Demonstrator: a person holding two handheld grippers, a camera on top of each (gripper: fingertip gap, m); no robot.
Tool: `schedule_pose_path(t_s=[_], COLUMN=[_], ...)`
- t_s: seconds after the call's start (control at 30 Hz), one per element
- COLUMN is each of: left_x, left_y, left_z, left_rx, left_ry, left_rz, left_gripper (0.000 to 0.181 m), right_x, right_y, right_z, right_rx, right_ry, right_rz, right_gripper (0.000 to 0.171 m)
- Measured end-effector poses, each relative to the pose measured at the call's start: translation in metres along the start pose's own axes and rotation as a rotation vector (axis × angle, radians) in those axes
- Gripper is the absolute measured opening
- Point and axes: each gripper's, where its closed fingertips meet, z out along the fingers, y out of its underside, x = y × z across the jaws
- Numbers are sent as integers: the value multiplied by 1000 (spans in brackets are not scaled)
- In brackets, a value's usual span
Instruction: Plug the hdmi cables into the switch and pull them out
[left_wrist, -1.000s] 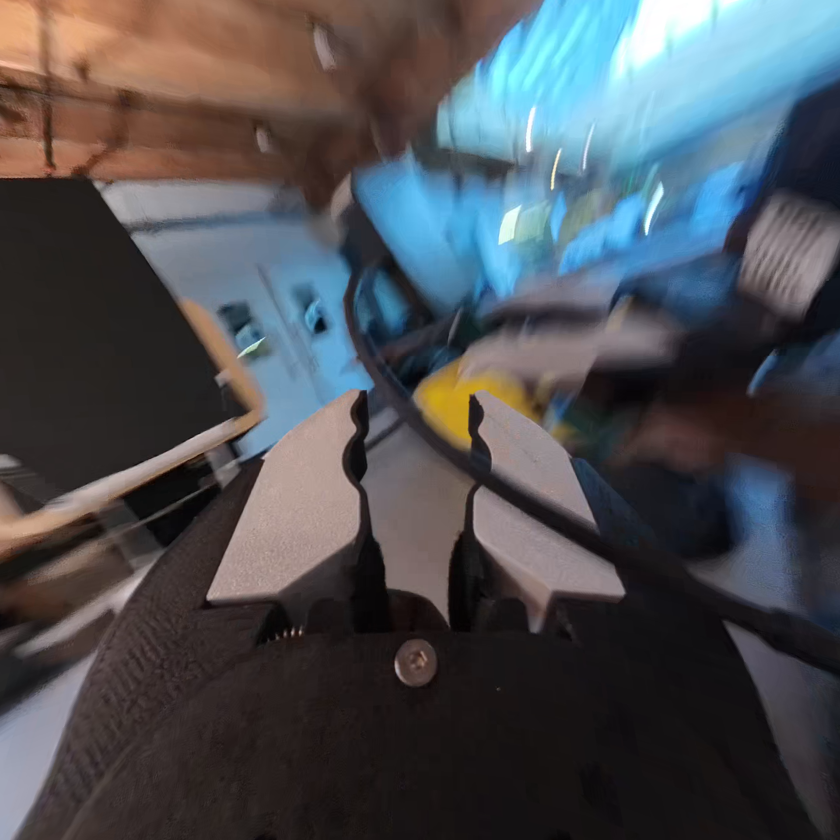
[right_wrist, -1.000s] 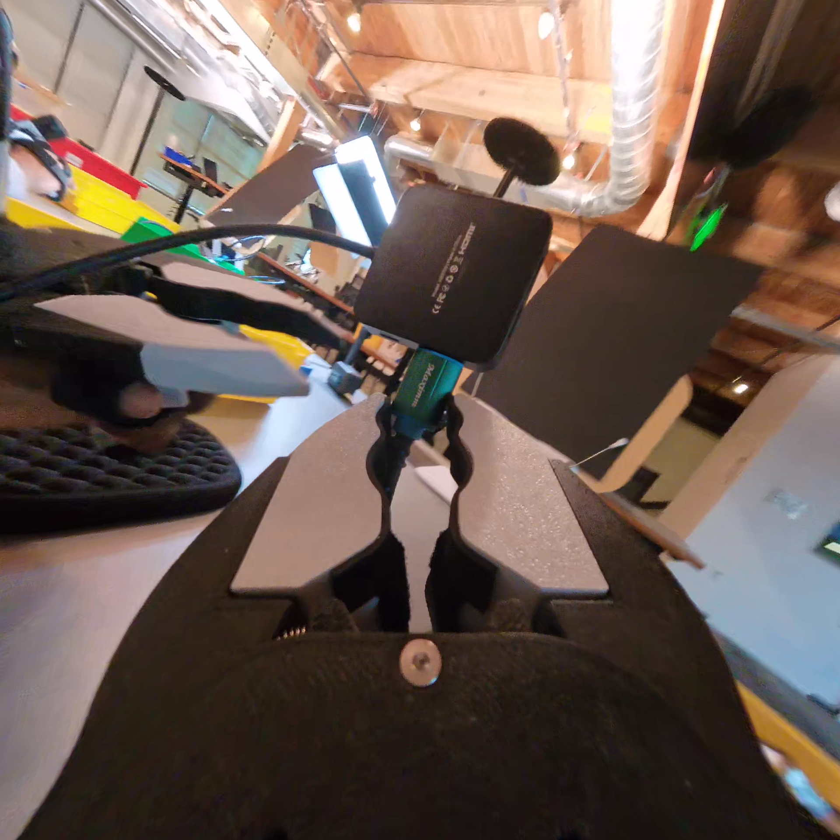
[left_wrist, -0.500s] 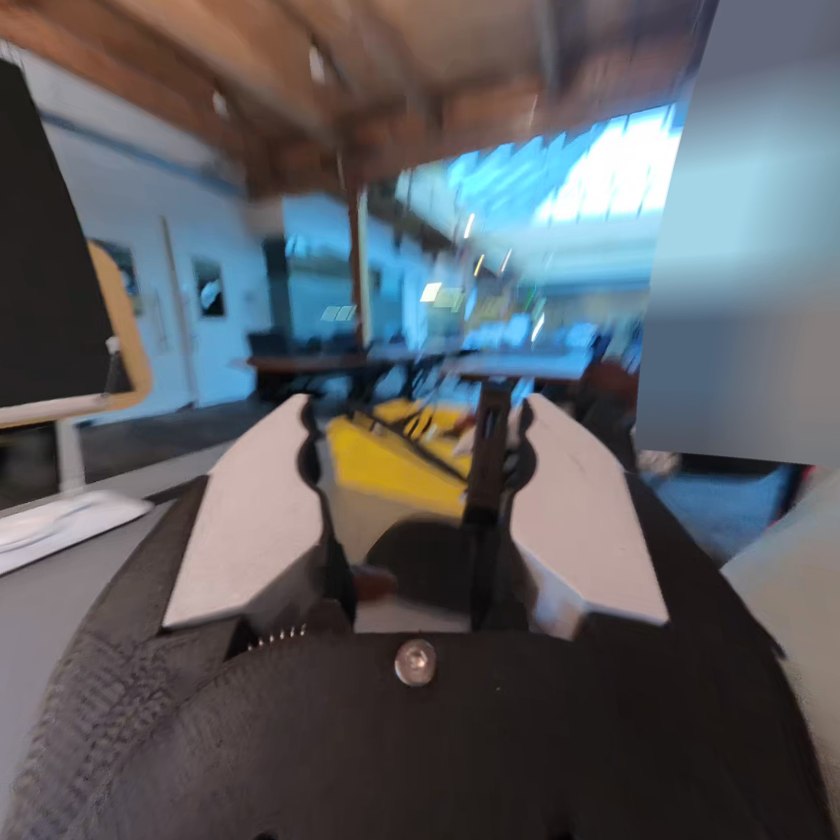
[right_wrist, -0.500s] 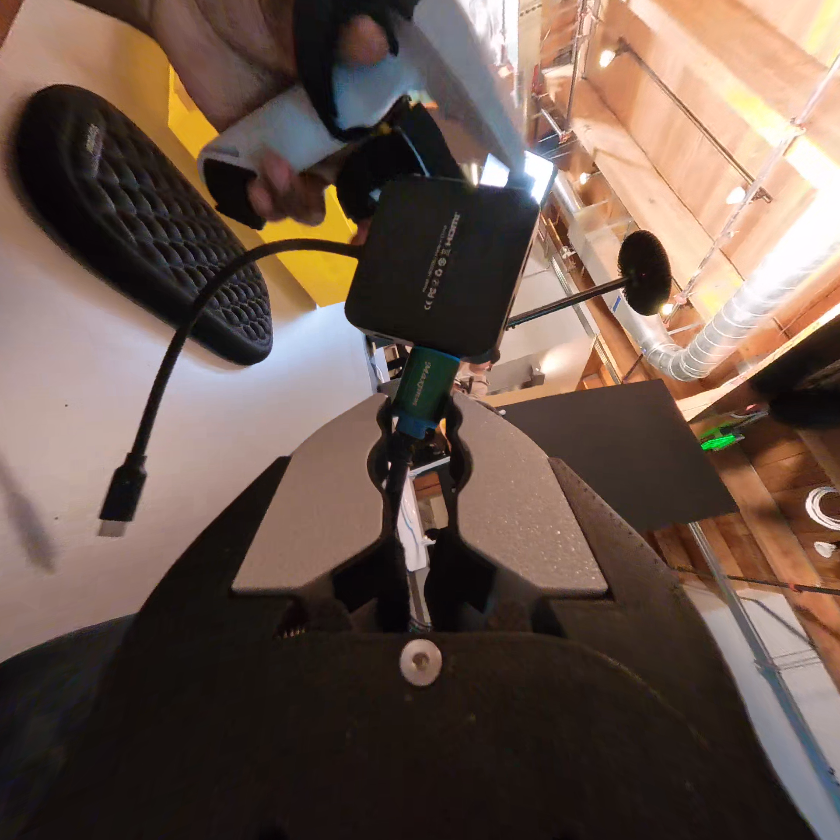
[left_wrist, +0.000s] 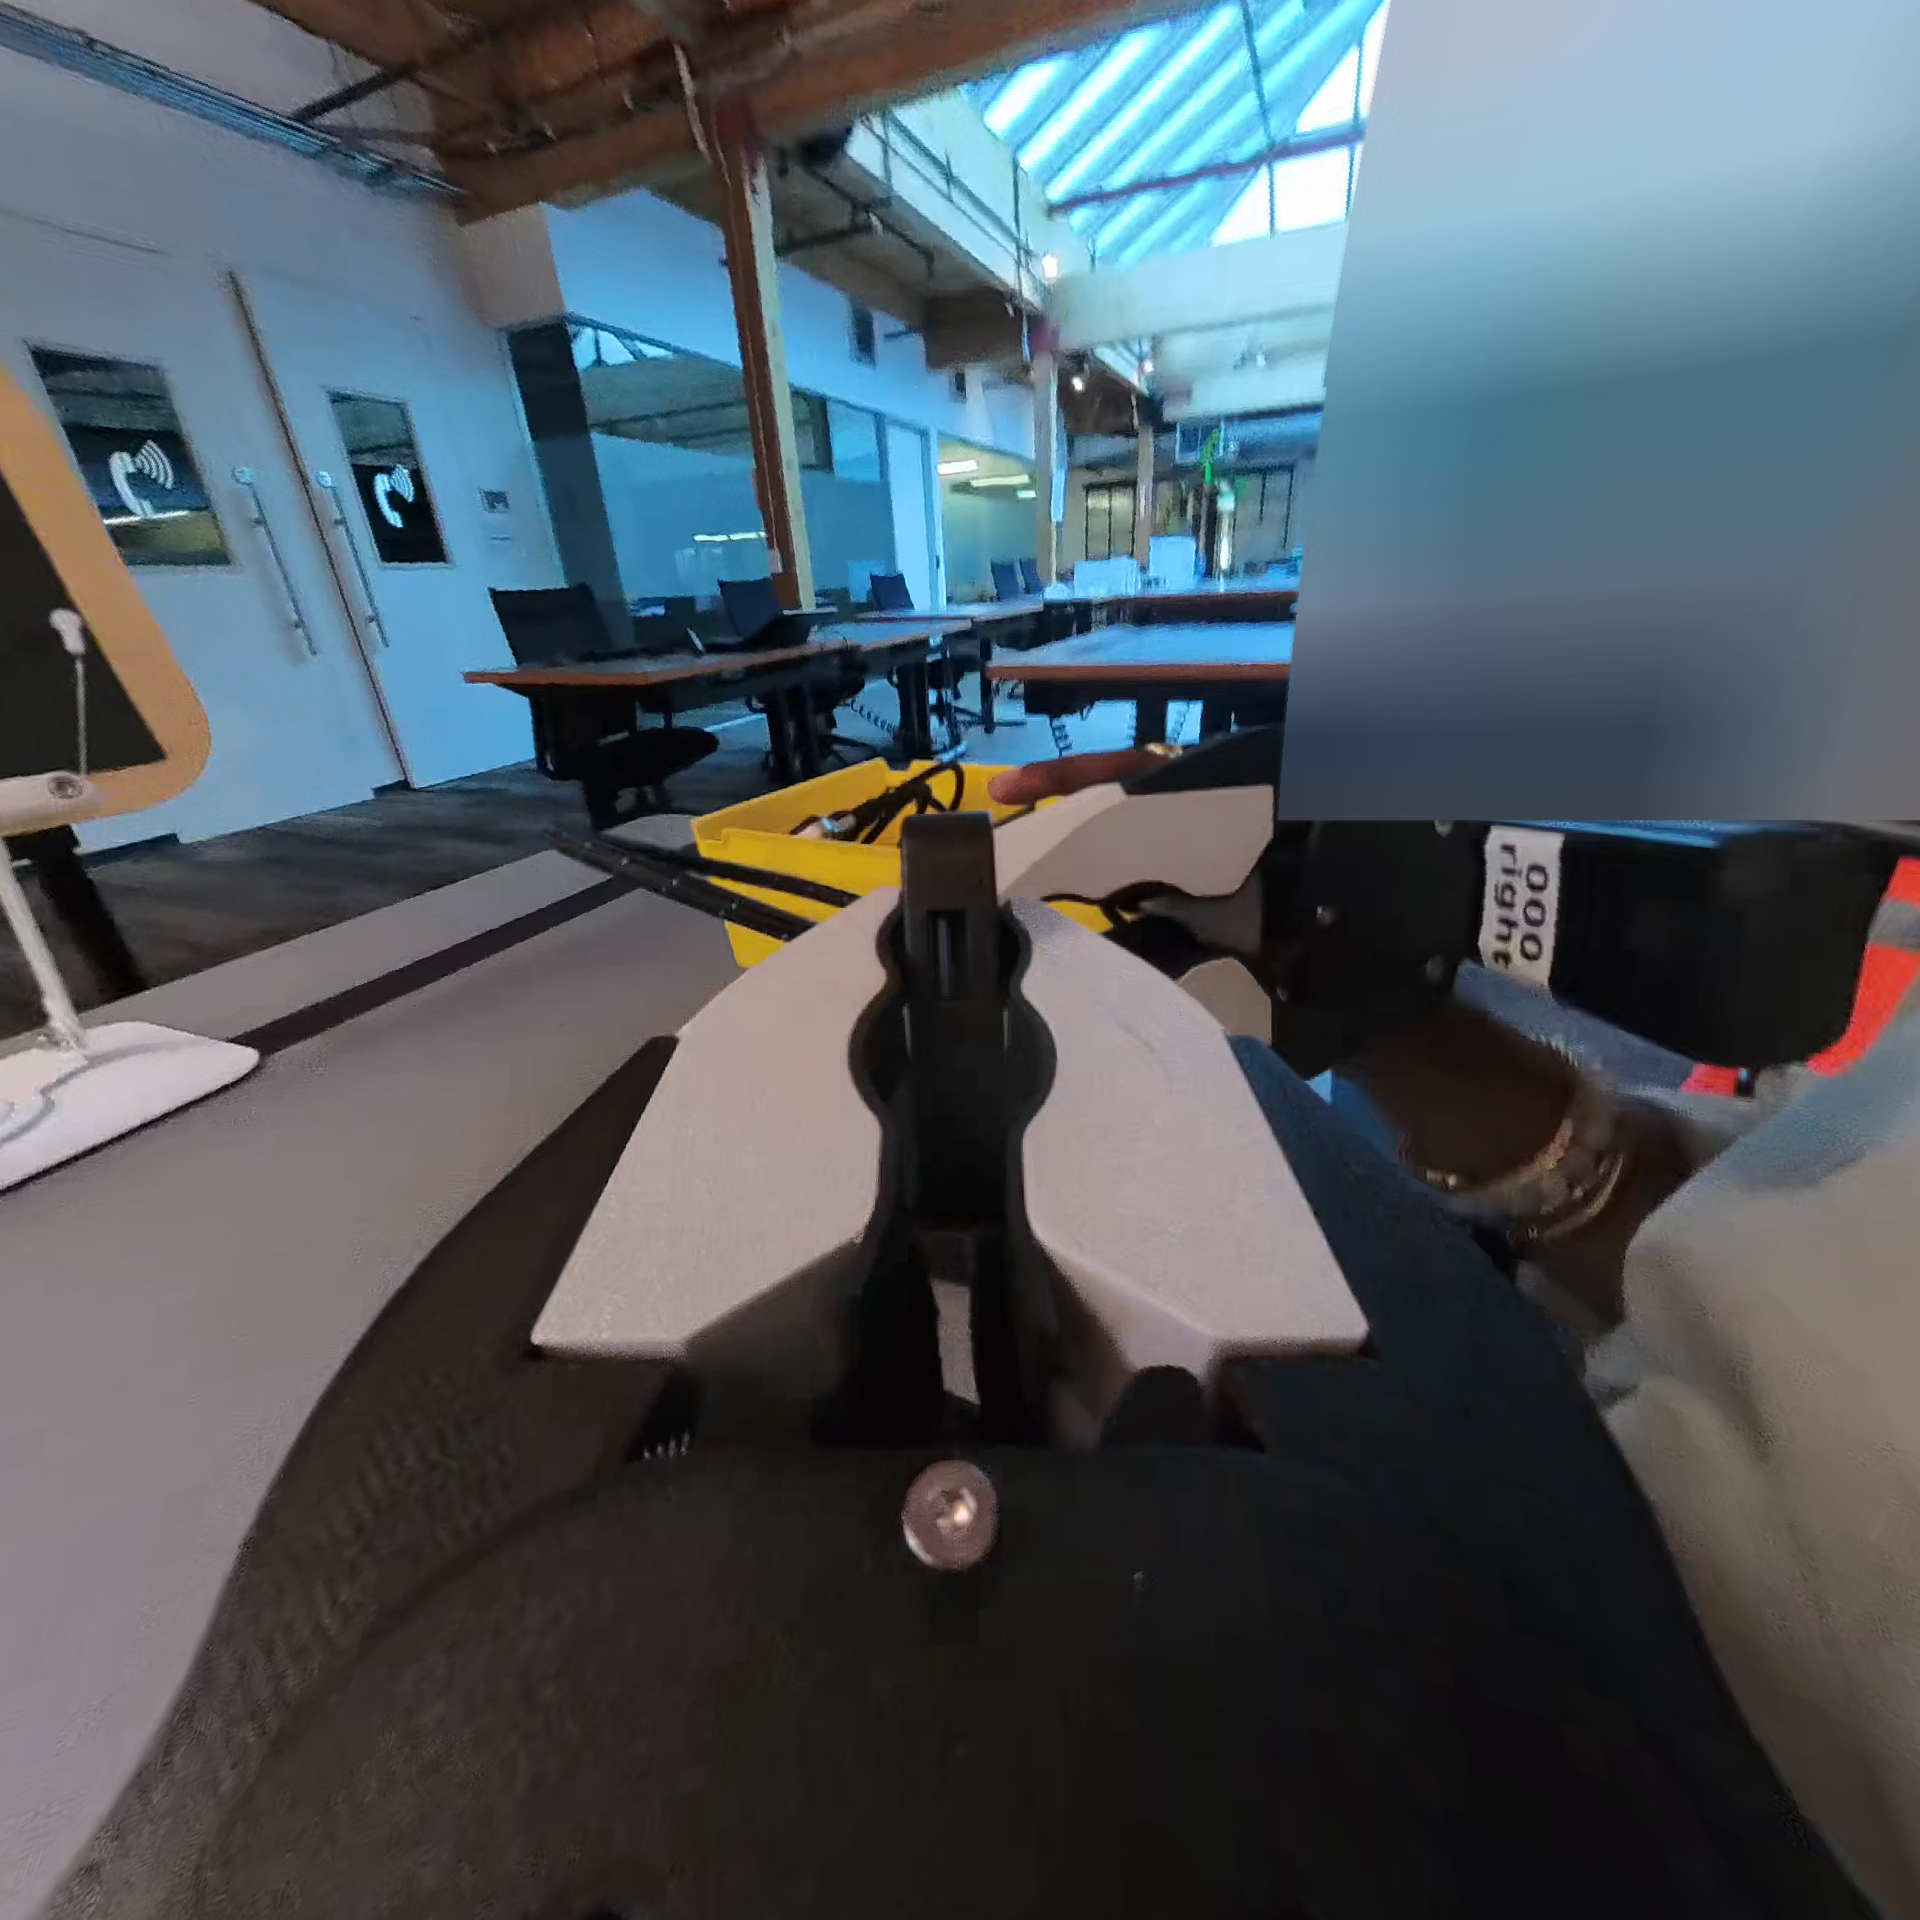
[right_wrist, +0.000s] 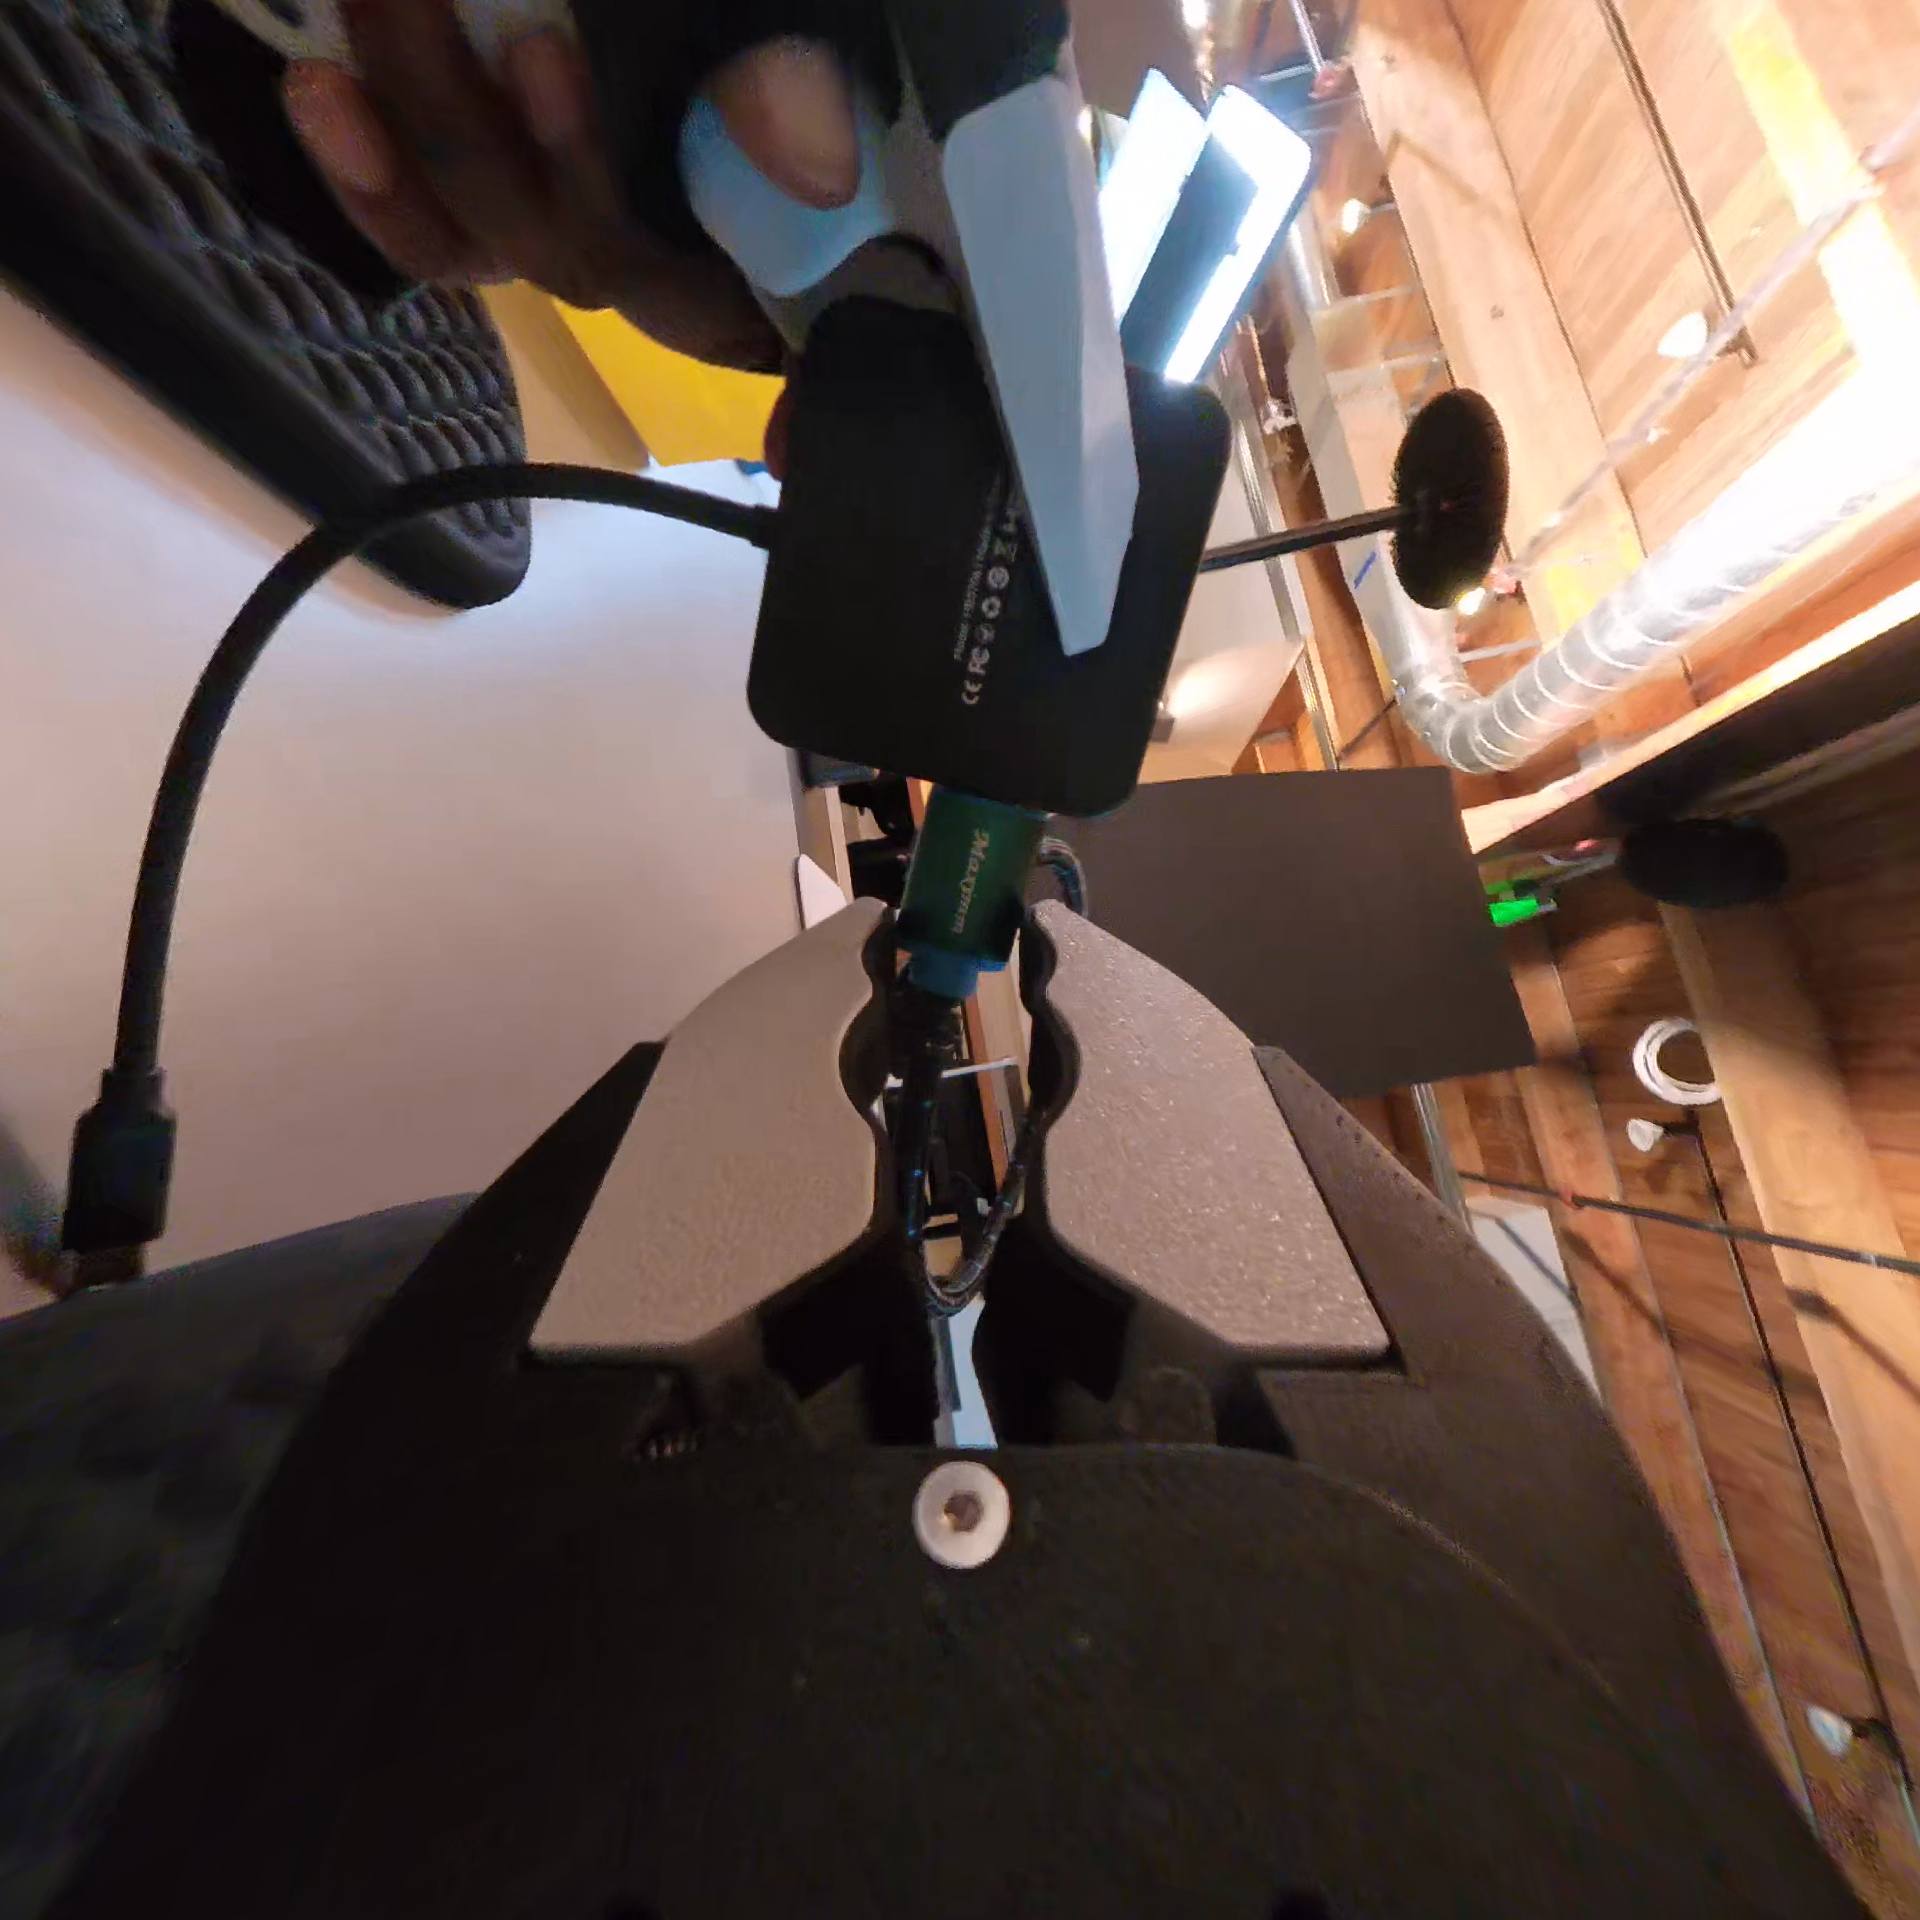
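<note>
Left wrist view: left gripper (left_wrist: 945, 914), spread apart 0.5 s ago, now clamps the black switch (left_wrist: 943, 997) edge-on. Right gripper (right_wrist: 956, 925) still pinches the green plug (right_wrist: 966, 883), seated in switch.

The switch (right_wrist: 987, 623) is matte black, its plugged connector (right_wrist: 961, 883) green with a blue collar, the bin (left_wrist: 821, 862) bright yellow, and the mat (right_wrist: 312, 343) black with a honeycomb texture.

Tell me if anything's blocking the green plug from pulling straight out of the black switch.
Nothing visible does. The right gripper is shut on the green plug, still seated in the switch, which the left gripper clamps. Only the plug's own cable lies behind it, between the fingers.
</note>
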Motion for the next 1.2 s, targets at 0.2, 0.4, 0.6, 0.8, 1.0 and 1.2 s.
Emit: schedule_pose_path(t_s=[0.2, 0.4, 0.6, 0.8, 1.0, 1.2], left_x=[-8, 0, 11, 10, 3, -6], left_y=[-2, -5, 15, -5, -22, -31], left_z=[-1, -2, 10, 7, -1, -7], left_rx=[86, 108, -28, 69, 158, 232], left_ry=[9, 60, 35, 5, -79, -214], left_rz=[-120, -106, 52, 8, 43, 145], left_gripper=[14, 14, 21, 18, 16, 16], right_x=[11, 9, 12, 14, 15, 11], right_y=[-12, -17, -25, -29, -36, -35], right_z=[3, 5, 2, 2, 6, 19], right_rx=[61, 16, 36, 96, 122, 81], right_ry=[68, 50, 40, 45, 37, 8], right_rz=[94, 139, 116, 148, 227, 543], right_gripper=[32, 22, 22, 22, 22, 21])
